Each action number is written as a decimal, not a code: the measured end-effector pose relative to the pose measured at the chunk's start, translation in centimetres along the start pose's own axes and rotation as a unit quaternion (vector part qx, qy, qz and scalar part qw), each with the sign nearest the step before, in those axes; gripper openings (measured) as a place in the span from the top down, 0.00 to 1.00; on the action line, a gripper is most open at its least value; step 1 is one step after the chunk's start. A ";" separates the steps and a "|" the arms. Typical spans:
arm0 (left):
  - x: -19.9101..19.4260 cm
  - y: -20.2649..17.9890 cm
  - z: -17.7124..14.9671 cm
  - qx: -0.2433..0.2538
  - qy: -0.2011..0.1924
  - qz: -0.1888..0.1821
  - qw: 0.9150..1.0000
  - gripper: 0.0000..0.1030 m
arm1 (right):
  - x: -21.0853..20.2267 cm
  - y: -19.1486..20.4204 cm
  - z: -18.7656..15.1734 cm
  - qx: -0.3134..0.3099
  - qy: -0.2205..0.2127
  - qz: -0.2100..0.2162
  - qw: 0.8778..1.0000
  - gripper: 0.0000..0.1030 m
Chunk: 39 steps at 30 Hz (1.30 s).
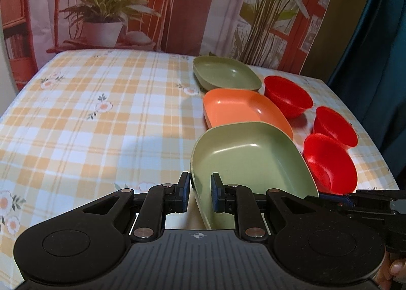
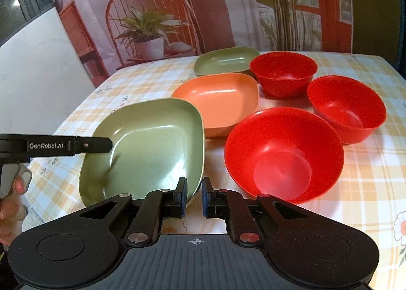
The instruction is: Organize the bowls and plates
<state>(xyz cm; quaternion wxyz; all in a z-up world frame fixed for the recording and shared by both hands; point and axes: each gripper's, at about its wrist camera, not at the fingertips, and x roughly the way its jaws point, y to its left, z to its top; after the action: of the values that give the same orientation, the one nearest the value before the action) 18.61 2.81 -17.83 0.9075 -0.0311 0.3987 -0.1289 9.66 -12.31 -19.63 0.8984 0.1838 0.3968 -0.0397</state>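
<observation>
Checked floral tablecloth, printed backdrop (chair, potted plants), teal curtain

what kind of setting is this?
Probably a home-style table staged for recording, not a real dining room. Cues: a checked floral tablecloth, plastic plates and red bowls laid out on it, and a printed backdrop of a chair and potted plants behind.
</observation>
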 end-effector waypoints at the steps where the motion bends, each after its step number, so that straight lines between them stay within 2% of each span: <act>1: -0.1 0.1 0.2 -0.001 -0.002 -0.002 1.000 0.82 | 0.0 0.1 0.1 -0.001 -0.001 0.001 1.000 0.89; 19: -0.5 0.0 3.8 0.019 -0.034 -0.003 0.999 0.82 | -0.2 0.2 3.8 -0.011 -0.037 0.009 0.999 0.89; 28: 0.9 0.1 5.5 0.018 -0.028 -0.010 0.999 0.82 | 0.5 -0.7 5.7 -0.011 -0.048 0.002 0.999 0.89; 39: 3.1 -0.5 7.3 0.021 -0.016 -0.019 0.999 0.82 | 1.7 -2.1 7.1 -0.001 -0.039 -0.010 0.999 0.89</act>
<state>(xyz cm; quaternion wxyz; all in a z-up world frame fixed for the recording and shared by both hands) 25.86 1.16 -15.02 0.9116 -0.0213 0.3806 -0.1537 15.32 -16.72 -17.11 0.9130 0.1776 0.3631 -0.0551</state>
